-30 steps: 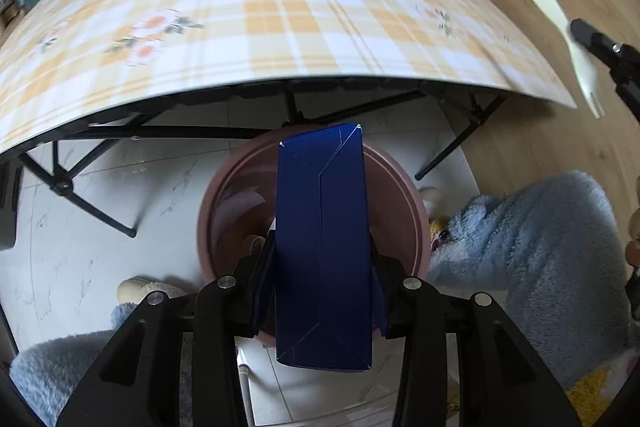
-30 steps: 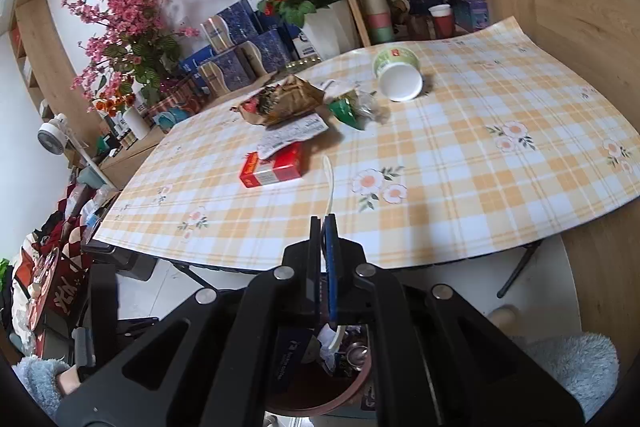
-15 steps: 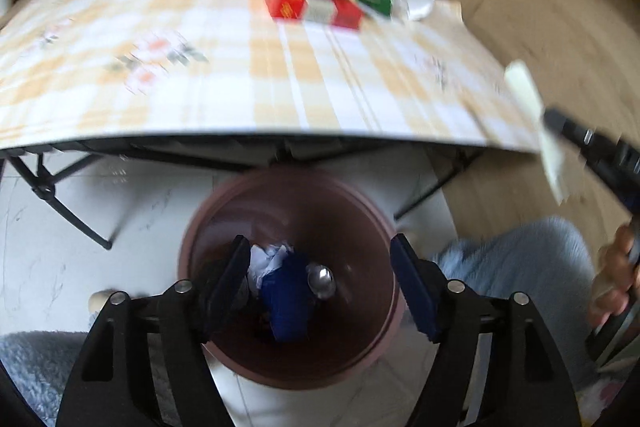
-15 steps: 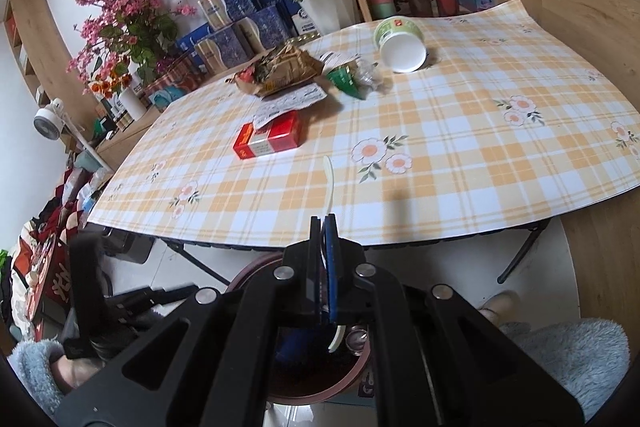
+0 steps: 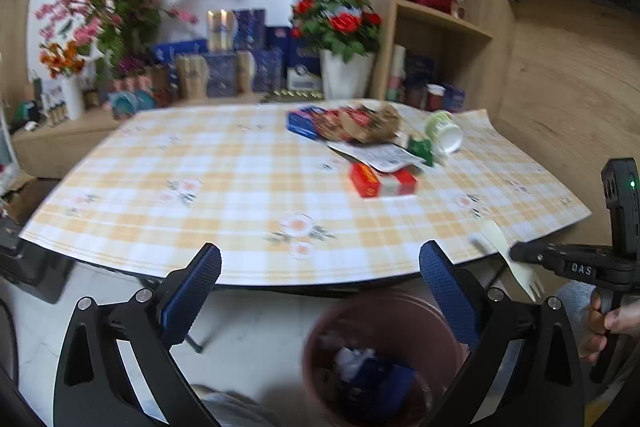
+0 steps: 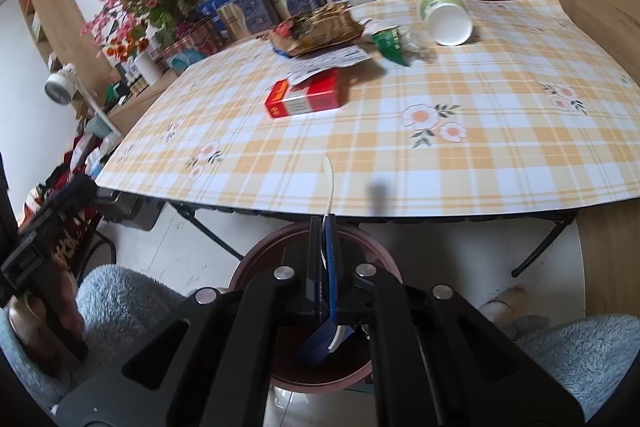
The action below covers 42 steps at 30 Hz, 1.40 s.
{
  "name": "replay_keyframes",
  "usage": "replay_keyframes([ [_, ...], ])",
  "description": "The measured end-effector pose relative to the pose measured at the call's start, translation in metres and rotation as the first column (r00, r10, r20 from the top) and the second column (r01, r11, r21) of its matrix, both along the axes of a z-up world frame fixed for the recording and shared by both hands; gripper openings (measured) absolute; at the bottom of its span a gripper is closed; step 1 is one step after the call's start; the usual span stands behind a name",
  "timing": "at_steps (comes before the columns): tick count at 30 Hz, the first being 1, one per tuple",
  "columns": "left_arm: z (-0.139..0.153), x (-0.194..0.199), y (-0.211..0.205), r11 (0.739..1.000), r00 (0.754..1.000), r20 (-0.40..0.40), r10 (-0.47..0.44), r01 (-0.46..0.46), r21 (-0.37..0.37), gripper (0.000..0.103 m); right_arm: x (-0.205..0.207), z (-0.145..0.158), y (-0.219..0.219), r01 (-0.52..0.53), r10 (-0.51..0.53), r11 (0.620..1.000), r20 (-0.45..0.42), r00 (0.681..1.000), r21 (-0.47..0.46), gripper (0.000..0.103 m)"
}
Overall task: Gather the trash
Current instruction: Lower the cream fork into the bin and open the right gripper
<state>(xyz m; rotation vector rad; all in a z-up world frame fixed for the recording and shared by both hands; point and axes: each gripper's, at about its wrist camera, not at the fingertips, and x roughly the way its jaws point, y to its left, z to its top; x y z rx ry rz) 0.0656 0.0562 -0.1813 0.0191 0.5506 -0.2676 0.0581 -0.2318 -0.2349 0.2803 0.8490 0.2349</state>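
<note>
My left gripper (image 5: 320, 291) hangs in front of the table edge, its jaws opening wide with nothing between them. Below it stands the brown bin (image 5: 320, 335) with a blue carton (image 5: 384, 383) and white scraps inside. My right gripper (image 6: 326, 227) is shut on a white plastic fork (image 6: 329, 183) above the bin (image 6: 248, 263); the fork (image 5: 508, 263) also shows at the right of the left wrist view. On the checked tablecloth (image 5: 224, 183) lie a red box (image 5: 382, 181), a tipped paper cup (image 5: 444, 133), a green wrapper (image 5: 420, 147), a printed slip (image 5: 376, 155), crumpled brown paper (image 5: 368, 123) and a blue packet (image 5: 304, 123).
Black folding table legs (image 6: 208, 235) stand behind the bin. Flower vases (image 5: 344, 75) and blue boxes (image 5: 224, 71) line the back of the table, next to a wooden shelf (image 5: 440, 23). Fluffy blue sleeves (image 6: 120, 291) sit on both sides of the bin.
The left gripper let go of the blue carton, which dropped into the bin, then rose and tilted up toward the table. The right gripper brought the fork over the bin.
</note>
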Motion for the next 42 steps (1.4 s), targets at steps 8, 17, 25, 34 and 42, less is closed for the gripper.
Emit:
replay_keyframes([
  [8,-0.007,-0.008,0.029,0.995,0.995,0.017,0.103,-0.102,-0.009,0.097,0.007,-0.010,0.024,-0.052,0.050,0.998,-0.045,0.998,-0.032,0.006],
  [17,-0.017,-0.002,0.026,0.993,0.993,-0.008,0.114,-0.114,0.004,0.097,0.018,-0.019,0.055,-0.116,0.110,0.991,-0.077,0.991,-0.067,0.006],
  [25,-0.022,0.004,0.024,0.993,0.993,-0.039,0.114,-0.113,0.018,0.097,0.021,-0.019,0.073,-0.169,0.161,0.980,-0.086,0.983,-0.103,0.007],
  [34,-0.024,0.005,0.022,0.993,0.992,-0.051,0.115,-0.114,0.024,0.097,0.020,-0.016,0.058,-0.123,0.117,0.989,-0.068,0.991,-0.083,0.010],
  [42,-0.025,0.005,0.021,0.993,0.992,-0.046,0.113,-0.112,0.037,0.097,0.011,-0.001,0.049,-0.081,0.083,0.993,0.024,0.996,-0.080,0.070],
])
